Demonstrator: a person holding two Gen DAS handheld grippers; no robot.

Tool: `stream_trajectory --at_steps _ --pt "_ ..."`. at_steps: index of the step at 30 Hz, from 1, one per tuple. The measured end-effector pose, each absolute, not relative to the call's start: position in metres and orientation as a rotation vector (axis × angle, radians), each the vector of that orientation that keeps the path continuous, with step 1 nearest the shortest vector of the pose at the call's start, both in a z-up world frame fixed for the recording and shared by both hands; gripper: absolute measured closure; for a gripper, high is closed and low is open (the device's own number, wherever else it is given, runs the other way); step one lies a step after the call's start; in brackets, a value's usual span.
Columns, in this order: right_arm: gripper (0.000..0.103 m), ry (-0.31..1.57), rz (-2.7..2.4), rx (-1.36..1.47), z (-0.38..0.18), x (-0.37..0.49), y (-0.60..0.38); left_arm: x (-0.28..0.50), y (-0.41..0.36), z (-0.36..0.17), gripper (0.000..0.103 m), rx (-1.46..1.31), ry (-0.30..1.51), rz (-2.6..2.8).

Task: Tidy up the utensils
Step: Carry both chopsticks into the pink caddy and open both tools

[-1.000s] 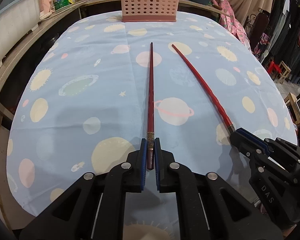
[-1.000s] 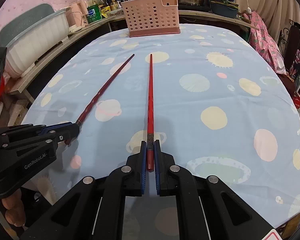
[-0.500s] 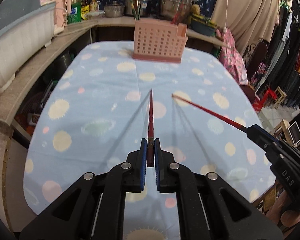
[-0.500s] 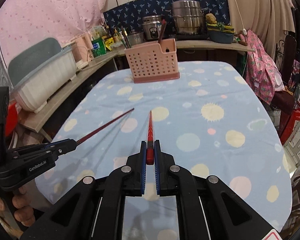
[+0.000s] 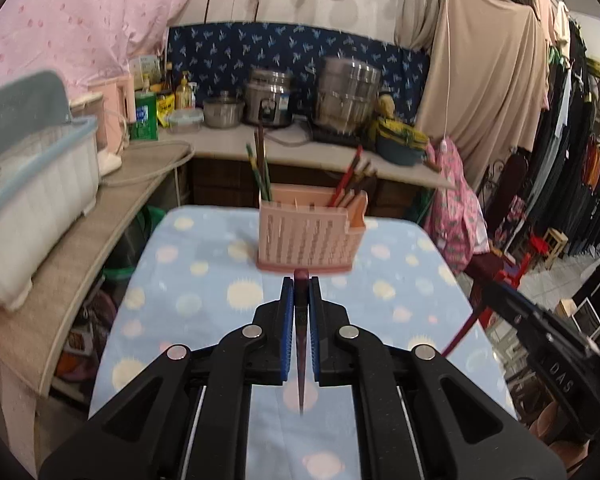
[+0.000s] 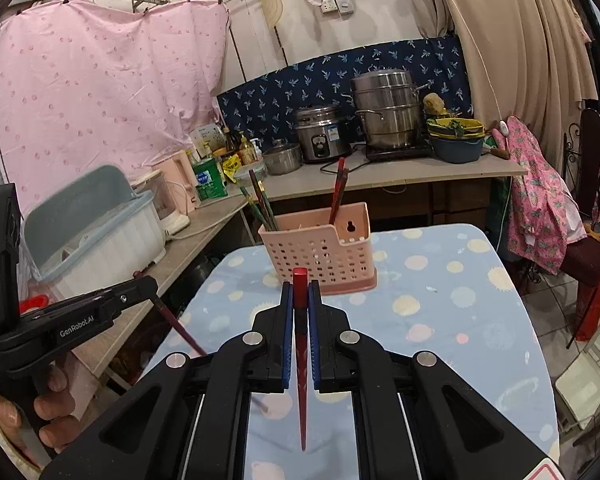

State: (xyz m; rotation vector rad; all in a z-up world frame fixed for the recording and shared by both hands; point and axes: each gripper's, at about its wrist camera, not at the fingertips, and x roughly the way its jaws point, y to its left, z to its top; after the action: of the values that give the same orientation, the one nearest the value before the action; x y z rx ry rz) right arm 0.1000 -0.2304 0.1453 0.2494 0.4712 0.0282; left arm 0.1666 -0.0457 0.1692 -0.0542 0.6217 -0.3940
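My left gripper [image 5: 301, 284] is shut on a dark red chopstick [image 5: 301, 344], which hangs point down between the fingers above the table. My right gripper [image 6: 301, 286] is shut on a second red chopstick [image 6: 302, 360], also hanging point down. The right gripper shows at the right of the left wrist view [image 5: 540, 328] and the left gripper at the left of the right wrist view [image 6: 132, 288]. A pink perforated utensil basket [image 6: 320, 252] stands at the table's far end and holds several chopsticks; it also shows in the left wrist view [image 5: 308, 240].
The table has a light blue planet-print cloth [image 6: 440, 300]. A white dish-drainer box [image 6: 96, 240] sits on a wooden ledge at the left. A counter behind holds steel pots [image 6: 384, 108], a rice cooker and bottles. Clothes hang at the right.
Both grippers have lifted their chopsticks off the cloth and tilted up, so the chopsticks now hang point down. Both grippers are high above the table and face the basket.
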Motion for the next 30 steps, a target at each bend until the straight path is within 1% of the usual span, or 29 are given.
stream_trajectory --at_steps 10,15,22,27,30 --pt "0.096 0.310 0.027 0.285 0.217 0.179 -0.250 0.235 -0.063 0.252 0.096 -0.088 0.439 -0.367" --pt "0.096 0.248 0.012 0.287 0.249 0.226 -0.258 0.275 -0.074 0.277 0.096 -0.113 0.373 -0.337" --pt "0.096 0.231 -0.021 0.288 0.262 0.293 -0.265 0.330 -0.089 0.284 0.096 -0.097 0.340 -0.296" --pt "0.096 0.259 -0.036 0.284 0.250 0.328 -0.268 0.353 -0.092 0.272 0.096 -0.093 0.357 -0.289" --pt "0.096 0.288 -0.042 0.284 0.233 0.340 -0.270 0.363 -0.096 0.260 0.096 -0.082 0.375 -0.285"
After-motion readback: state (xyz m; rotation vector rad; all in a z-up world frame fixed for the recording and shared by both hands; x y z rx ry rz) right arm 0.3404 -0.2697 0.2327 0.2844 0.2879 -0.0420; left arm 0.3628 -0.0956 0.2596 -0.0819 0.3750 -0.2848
